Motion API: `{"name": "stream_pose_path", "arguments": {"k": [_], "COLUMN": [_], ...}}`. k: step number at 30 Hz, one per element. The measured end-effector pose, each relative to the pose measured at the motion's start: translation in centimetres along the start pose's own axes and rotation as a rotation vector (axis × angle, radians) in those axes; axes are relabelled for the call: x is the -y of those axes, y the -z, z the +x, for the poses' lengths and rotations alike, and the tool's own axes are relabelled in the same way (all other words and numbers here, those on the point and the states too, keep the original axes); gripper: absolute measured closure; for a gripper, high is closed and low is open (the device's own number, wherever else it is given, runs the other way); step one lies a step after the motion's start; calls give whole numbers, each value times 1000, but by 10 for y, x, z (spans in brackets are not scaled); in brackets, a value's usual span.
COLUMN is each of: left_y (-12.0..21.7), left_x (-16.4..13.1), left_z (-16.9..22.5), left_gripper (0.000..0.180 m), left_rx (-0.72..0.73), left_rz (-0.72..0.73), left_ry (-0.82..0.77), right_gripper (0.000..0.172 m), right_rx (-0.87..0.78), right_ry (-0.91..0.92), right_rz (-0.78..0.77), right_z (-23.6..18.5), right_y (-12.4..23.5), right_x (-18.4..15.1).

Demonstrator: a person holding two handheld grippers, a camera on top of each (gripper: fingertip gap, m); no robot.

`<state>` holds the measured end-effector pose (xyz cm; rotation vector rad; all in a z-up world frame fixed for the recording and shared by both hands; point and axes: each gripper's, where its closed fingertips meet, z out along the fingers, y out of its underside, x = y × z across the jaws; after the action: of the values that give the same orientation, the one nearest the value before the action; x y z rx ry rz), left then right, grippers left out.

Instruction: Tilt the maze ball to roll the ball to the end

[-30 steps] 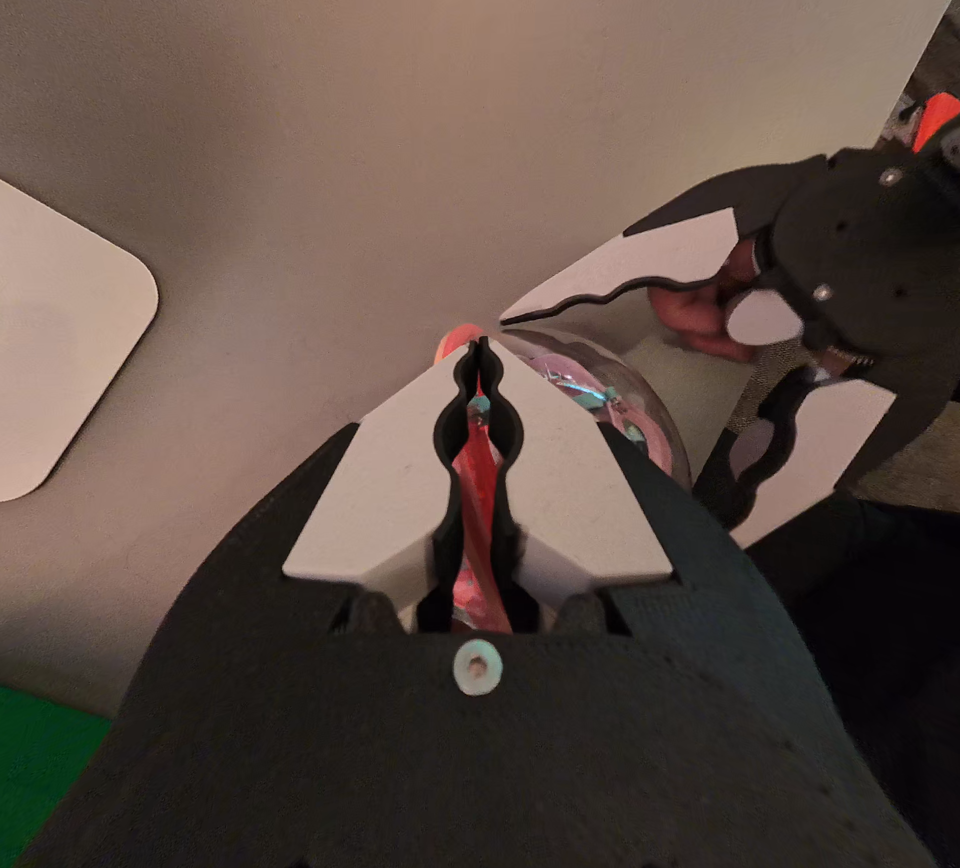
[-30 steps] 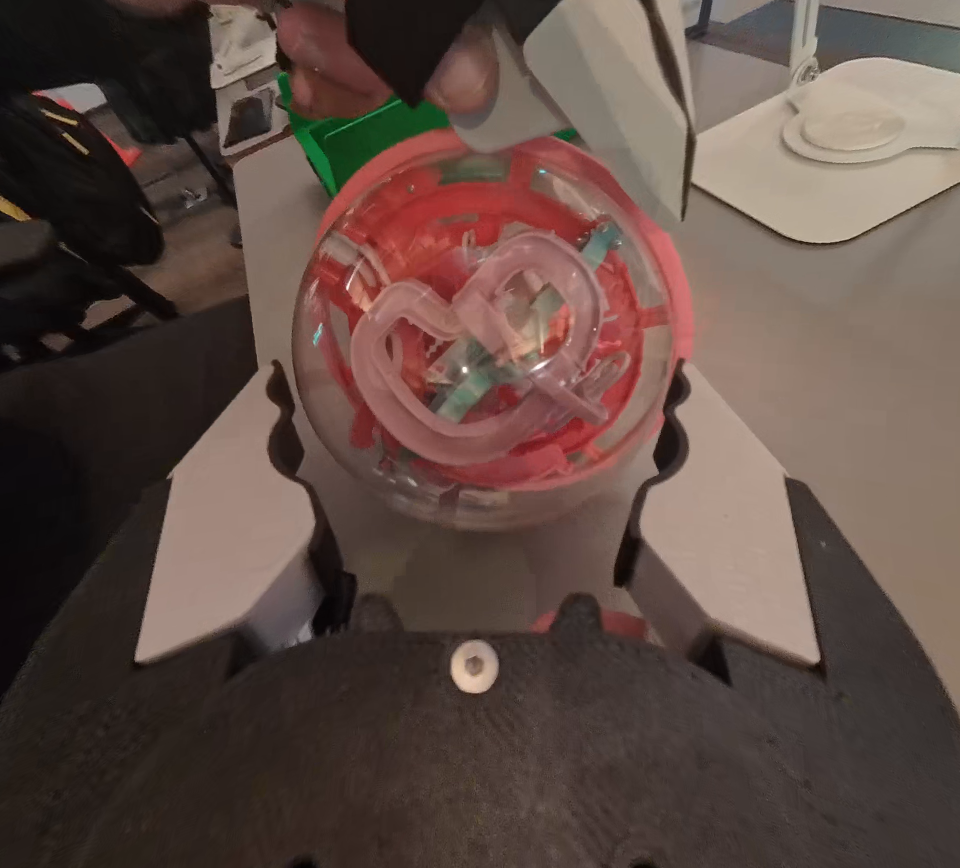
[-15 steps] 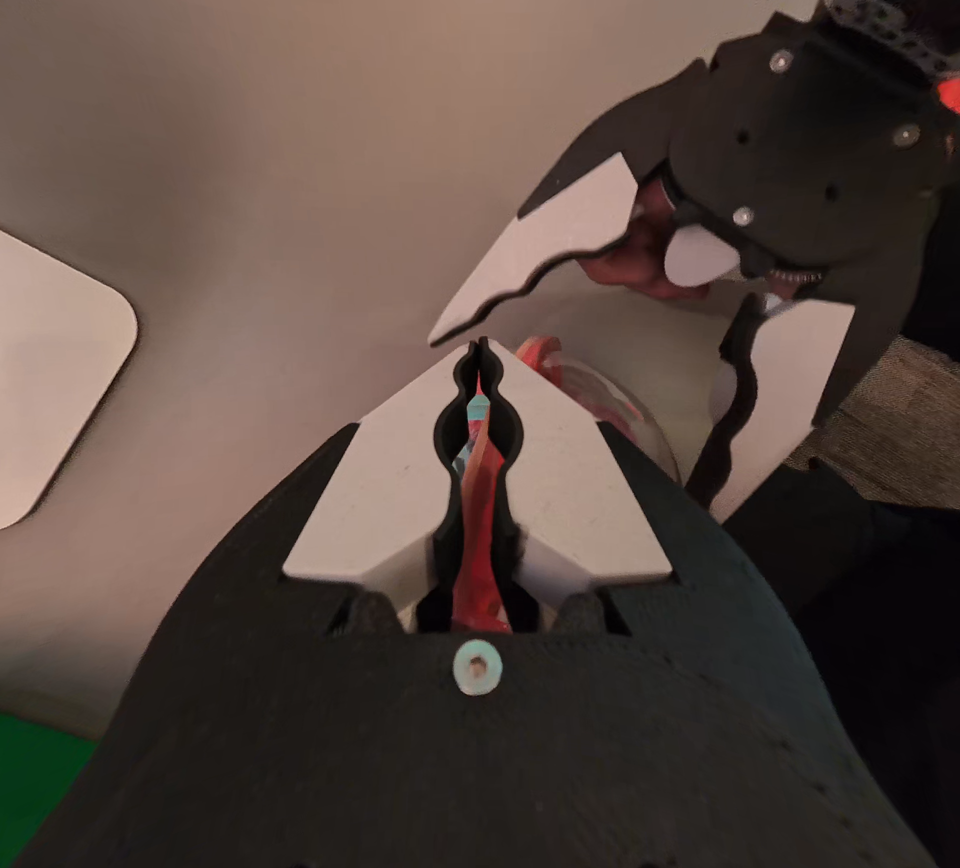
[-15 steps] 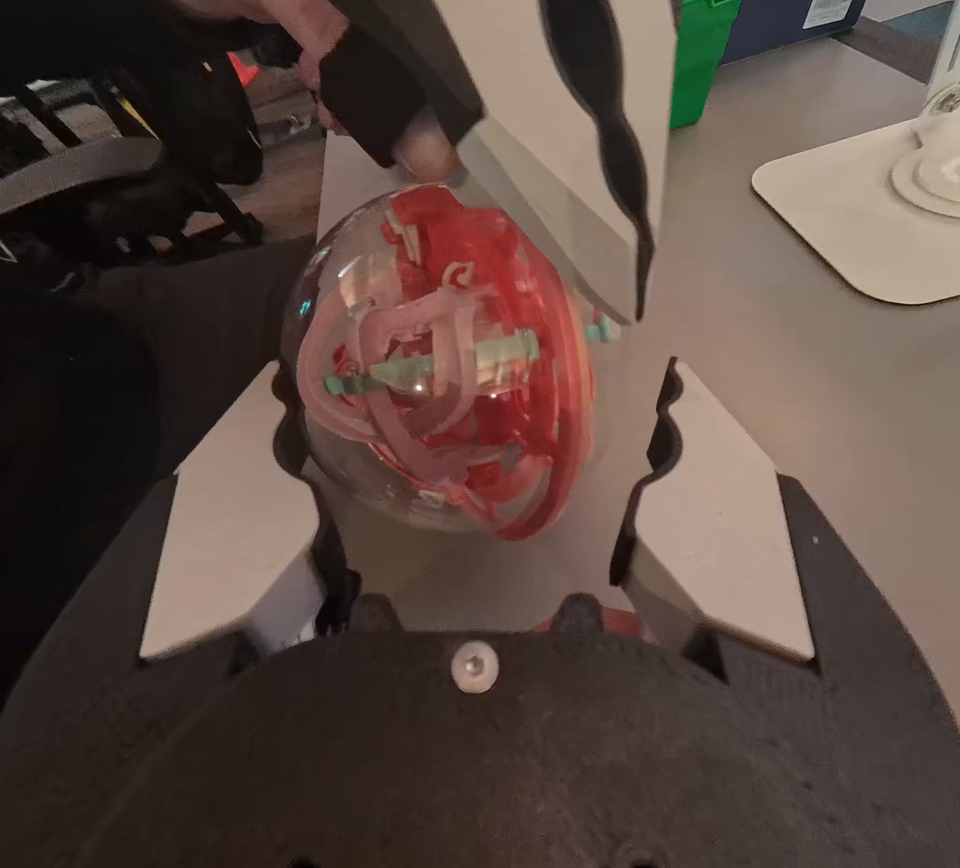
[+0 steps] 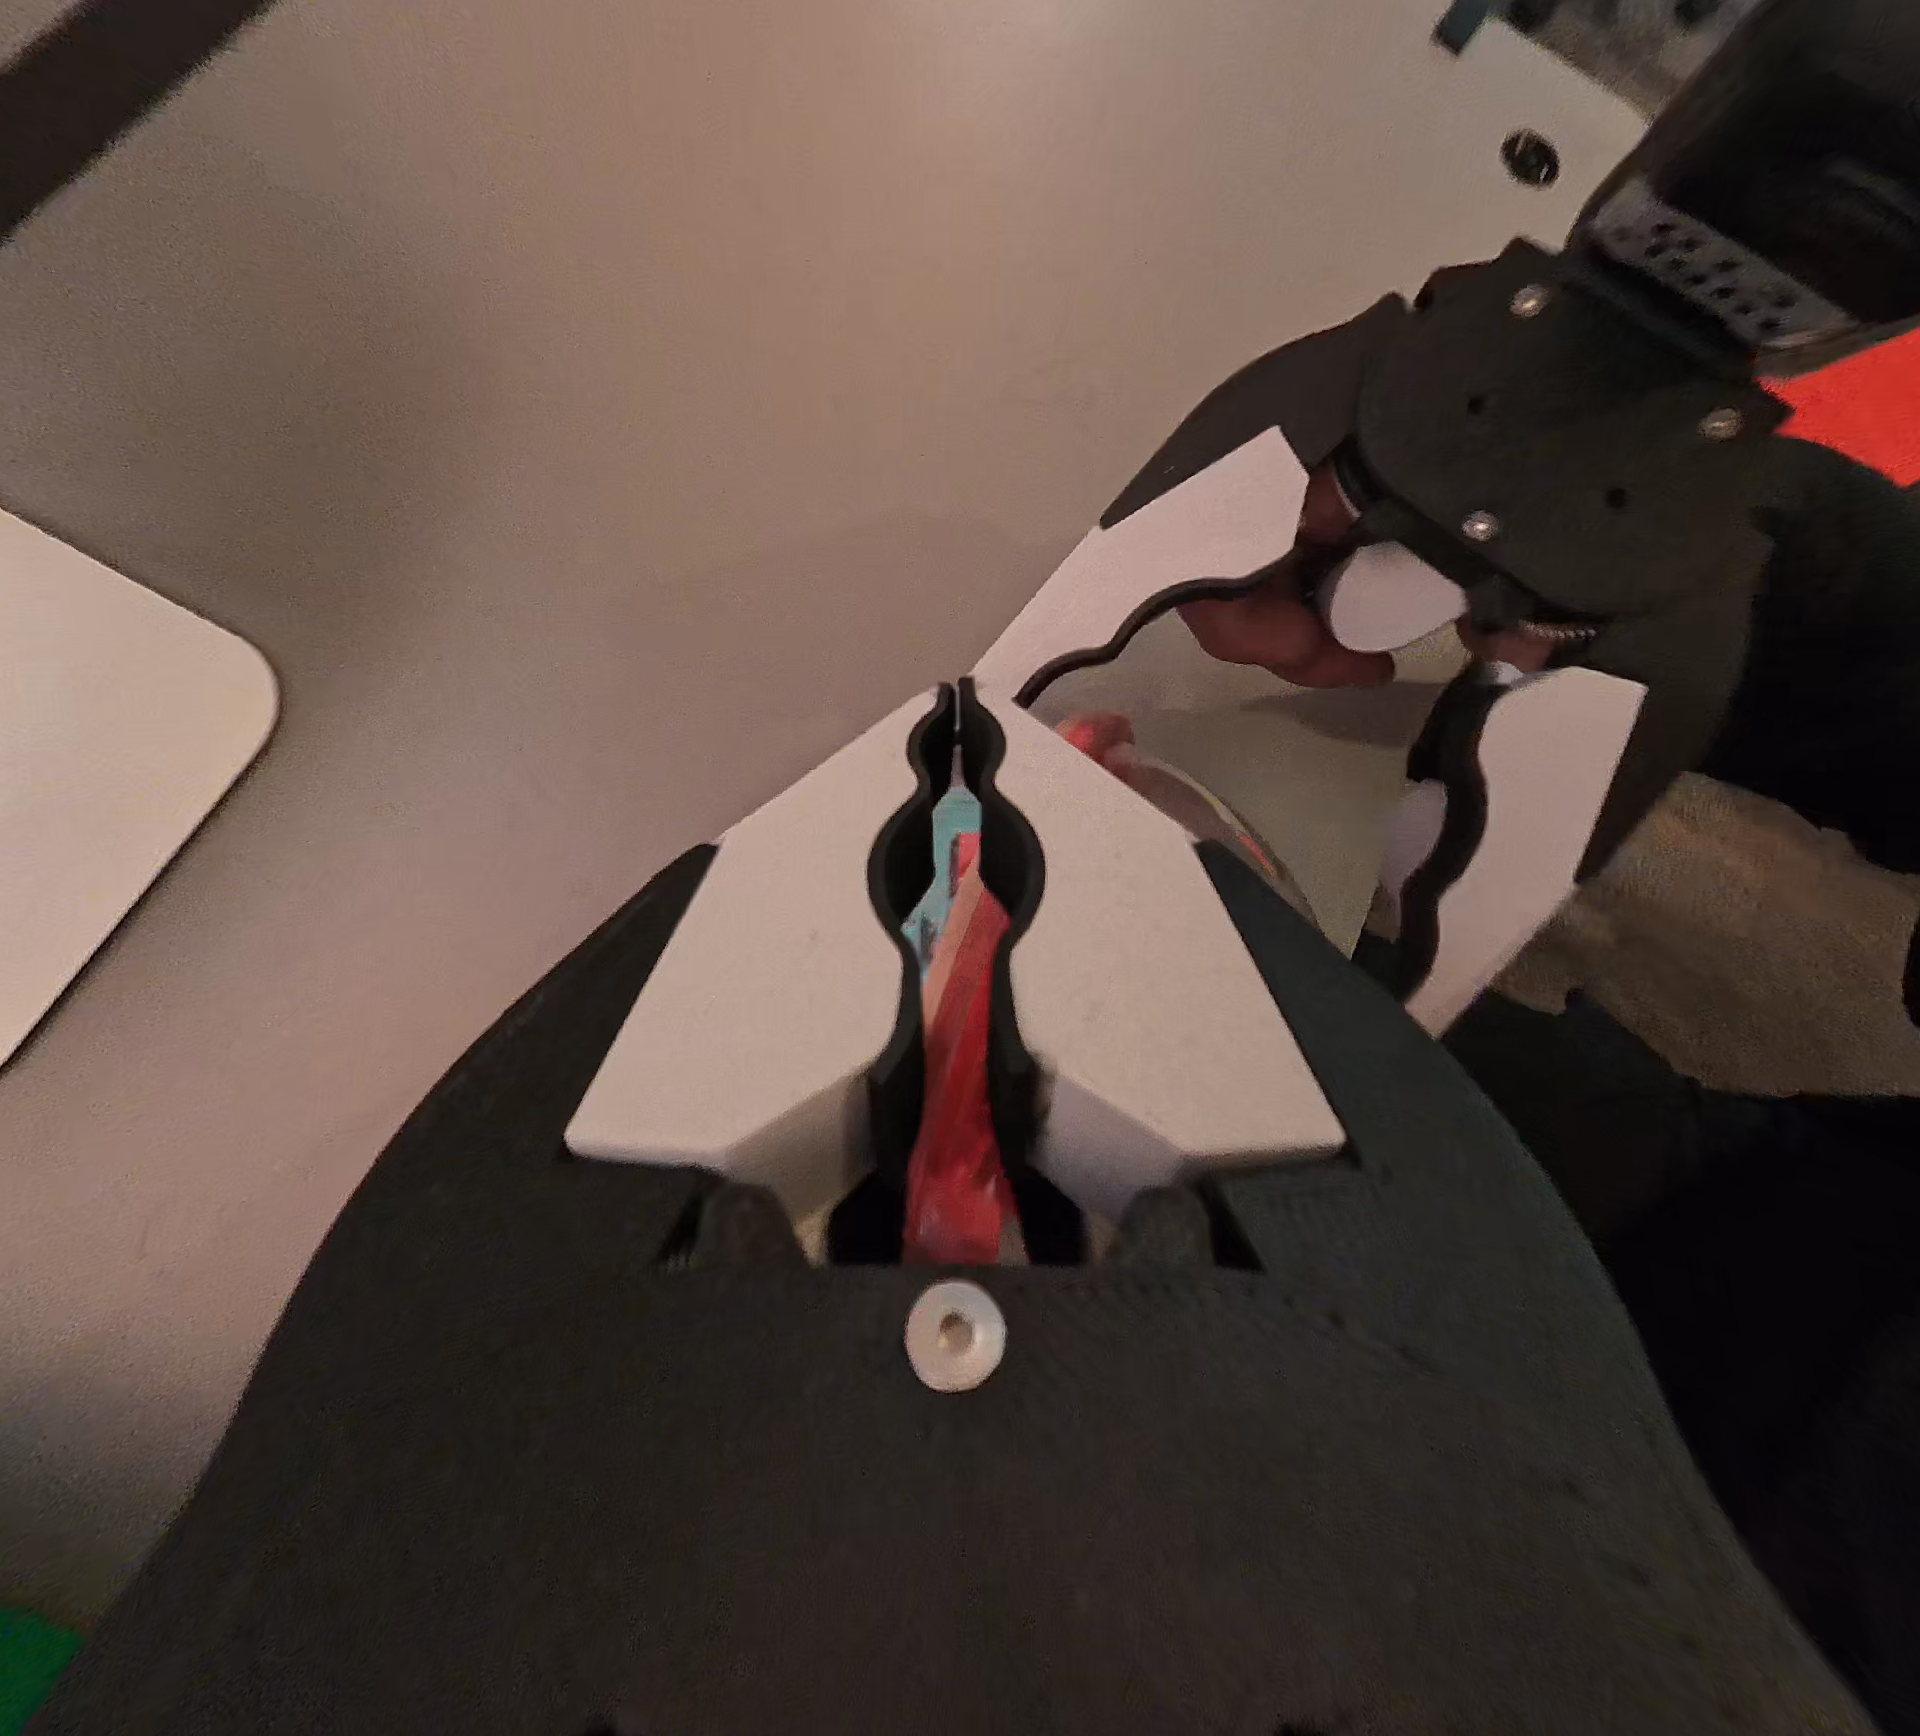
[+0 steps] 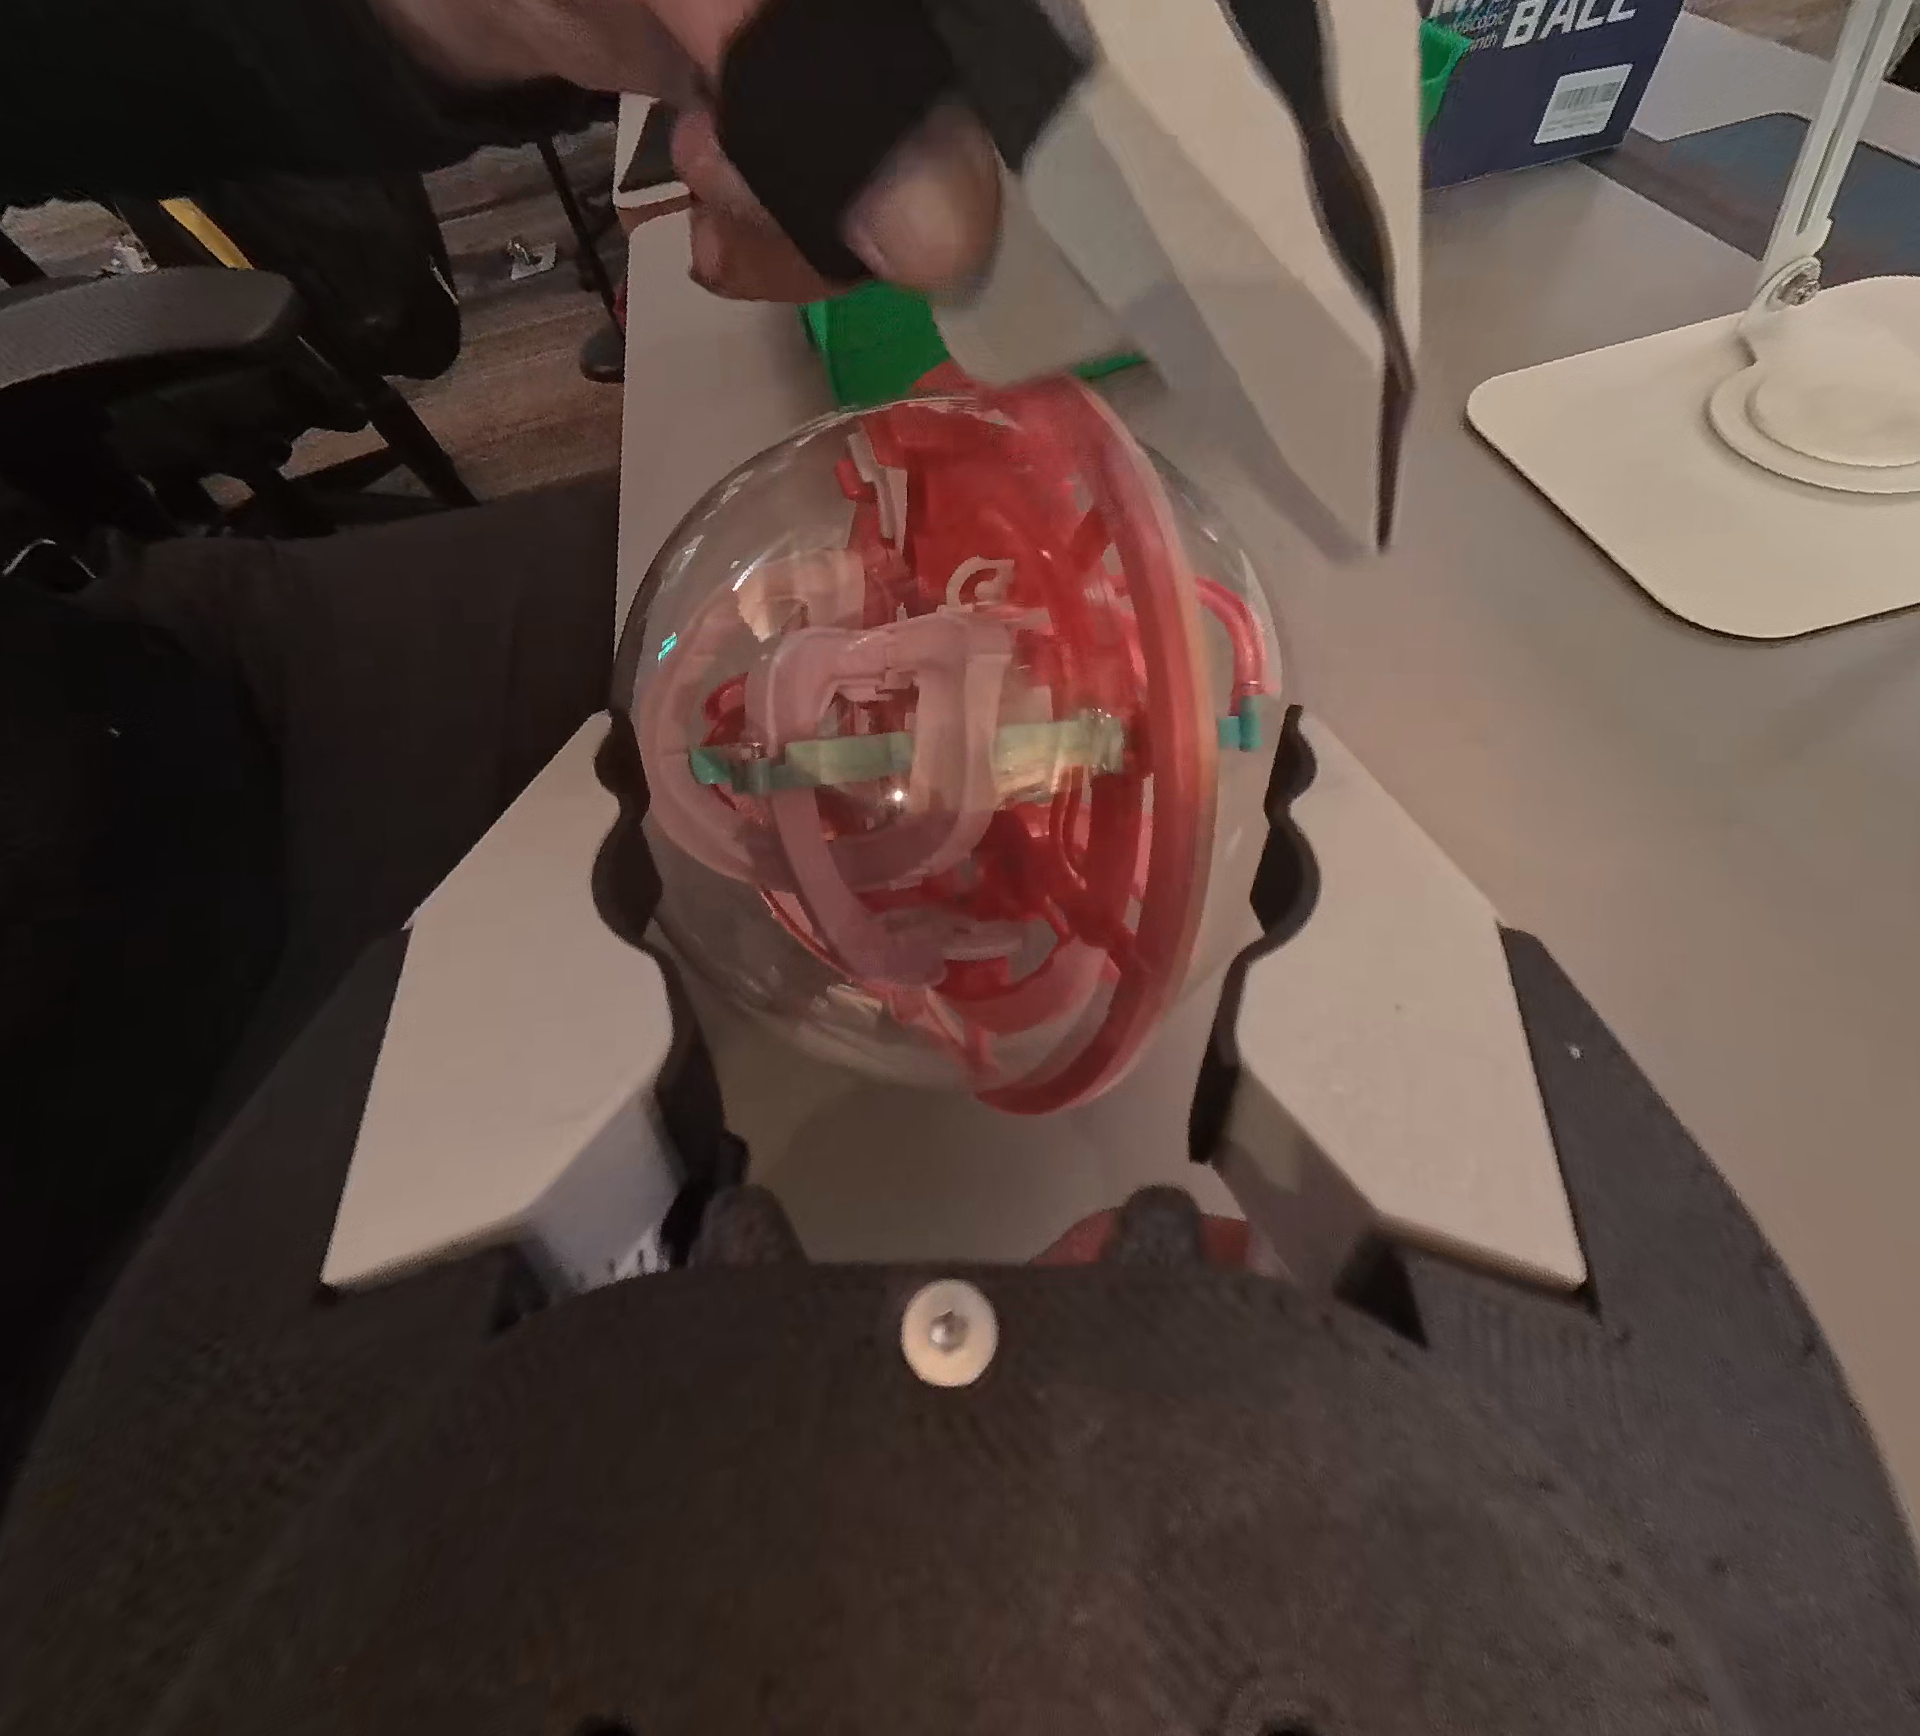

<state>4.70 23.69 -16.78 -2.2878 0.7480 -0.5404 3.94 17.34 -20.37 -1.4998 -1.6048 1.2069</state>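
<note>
A pale grey table fills most of what I see. A blue box stands toward its far edge, a green bin sits nearer, and a white stand on a flat white base is off by the right edge. A dark chair stands on the floor beyond the table's left edge.

The maze ball, a clear shell with red, pink and teal tracks inside, sits right at that left edge, between the fingers of my right tongs. They are spread wide, and both dark pads lie against the shell on opposite sides.

My left tongs are together, tip against tip, with nothing between them. They angle down from above onto the top of the ball, and its red and teal show through the slot behind the tips. My hand grips their handle just above the ball.
</note>
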Motion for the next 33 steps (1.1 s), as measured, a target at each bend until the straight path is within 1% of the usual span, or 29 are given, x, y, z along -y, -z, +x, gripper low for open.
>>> {"name": "stream_pose_path", "arguments": {"k": [2,4,5,6,8,10,12,13,16,17,19,21,24,27,31,33], "left_y": [22,47,54,59,62,54,51,50,45,44,40,29,7,-3,-5,-7], "left_x": [-6,-19,-34,-54,-80,-103,-103,-103,-110,-115,-129,-148,-165,-167,-160,-158], "left_z": [-8,-10,-11,-10,-8,1,7,6,10,12,17,22,27,33,35,37], "left_gripper": [161,141,130,124,119,114,112,107,96,95,92,89,89,89,92,93], "left_rx": [11,-31,-55,-90,-130,-188,-228,-233,-257,-270,-257,-256,-181,-175,-130,-124], "left_rz": [55,134,132,98,138,126,208,233,253,240,202,178,149,181,246,252], "left_ry": [17,49,85,114,137,158,155,159,138,136,78,71,26,45,18,8], "right_gripper": [55,55,55,55,55,55,55,55,55,55,55,55,55,54,51,50], "right_rx": [-2,0,0,2,4,8,21,21,19,20,24,27,31,40,32,32], "right_ry": [-5,-10,-14,-15,-20,-24,-26,-27,-26,-26,-27,-30,-35,-35,-32,-26], "right_rz": [5,7,8,10,17,31,41,47,57,58,62,72,87,94,68,82], "right_z": [0,1,2,2,2,2,0,0,-1,-2,-4,-4,-4,-4,-3,-3], "right_y": [2,4,6,7,8,8,9,9,10,10,10,10,11,13,18,21], "right_x": [-1,-3,-3,-4,-5,-5,-6,-6,-7,-7,-7,-8,-8,-8,-14,-15]}}
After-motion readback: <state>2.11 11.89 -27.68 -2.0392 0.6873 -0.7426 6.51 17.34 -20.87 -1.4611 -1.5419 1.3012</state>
